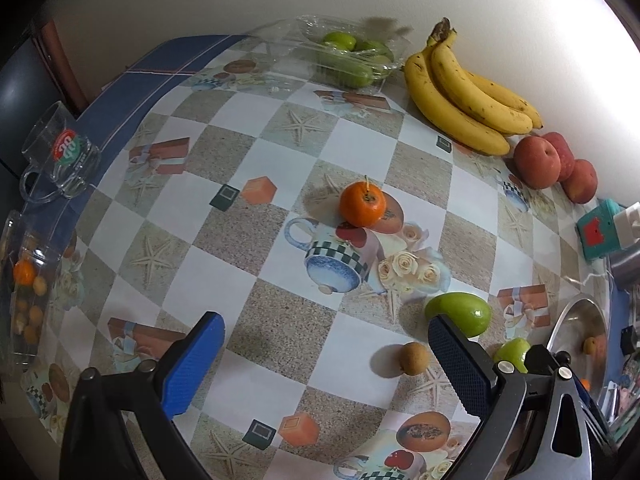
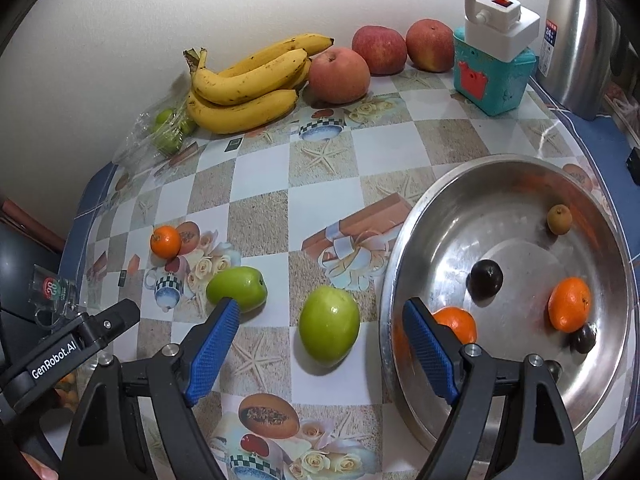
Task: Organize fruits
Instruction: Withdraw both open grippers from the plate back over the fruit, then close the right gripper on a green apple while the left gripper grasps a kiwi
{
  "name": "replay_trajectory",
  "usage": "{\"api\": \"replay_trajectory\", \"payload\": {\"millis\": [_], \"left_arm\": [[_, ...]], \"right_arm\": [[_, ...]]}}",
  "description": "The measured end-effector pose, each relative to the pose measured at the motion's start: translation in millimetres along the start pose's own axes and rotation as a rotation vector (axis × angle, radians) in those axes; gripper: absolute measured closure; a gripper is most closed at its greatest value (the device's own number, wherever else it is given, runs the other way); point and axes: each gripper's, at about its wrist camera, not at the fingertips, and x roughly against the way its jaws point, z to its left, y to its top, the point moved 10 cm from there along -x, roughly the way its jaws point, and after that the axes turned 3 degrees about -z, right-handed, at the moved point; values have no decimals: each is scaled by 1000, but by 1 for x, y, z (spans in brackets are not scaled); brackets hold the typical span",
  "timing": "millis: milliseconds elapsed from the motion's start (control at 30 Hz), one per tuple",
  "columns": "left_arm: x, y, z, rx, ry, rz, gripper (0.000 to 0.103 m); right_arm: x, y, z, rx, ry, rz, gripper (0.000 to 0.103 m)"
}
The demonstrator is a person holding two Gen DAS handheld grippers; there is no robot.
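Both hand-held grippers are spread wide and carry nothing. We note the right hand-held gripper (image 2: pixel 320 352) poised above the counter (image 2: pixel 256 184), with a glossy green round fruit (image 2: pixel 329 326) lying directly ahead between its blue fingers, untouched. A second green fruit (image 2: pixel 237 288) sits just beyond the left-hand finger, and a small orange mandarin (image 2: pixel 165 241) lies farther ahead on that side. The wide stainless-steel bowl (image 2: pixel 404 240) stands just to the right, already holding two mandarins, dark round fruits and a small brown one.

The left hand-held gripper (image 1: pixel 326 364) hovers over bare patterned cloth; a small brown round fruit (image 1: pixel 414 357) rests just inside its right-hand finger, and the mandarin (image 1: pixel 363 204) is well ahead.

We judge the step in hand to be the right-hand pickup of the nearest green fruit. To do it well: descend square over the fruit, centre it between the pads, close on its widest girth since the skin looks slick, then lift clear of the bowl rim before releasing low inside.
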Motion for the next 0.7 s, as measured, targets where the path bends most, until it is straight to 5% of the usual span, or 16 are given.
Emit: {"api": "replay_trajectory", "payload": {"millis": [700], "left_arm": [[-30, -24, -31, -4, -89, 114, 9]], "right_arm": [[-5, 0, -2, 17, 4, -3, 40]]}}
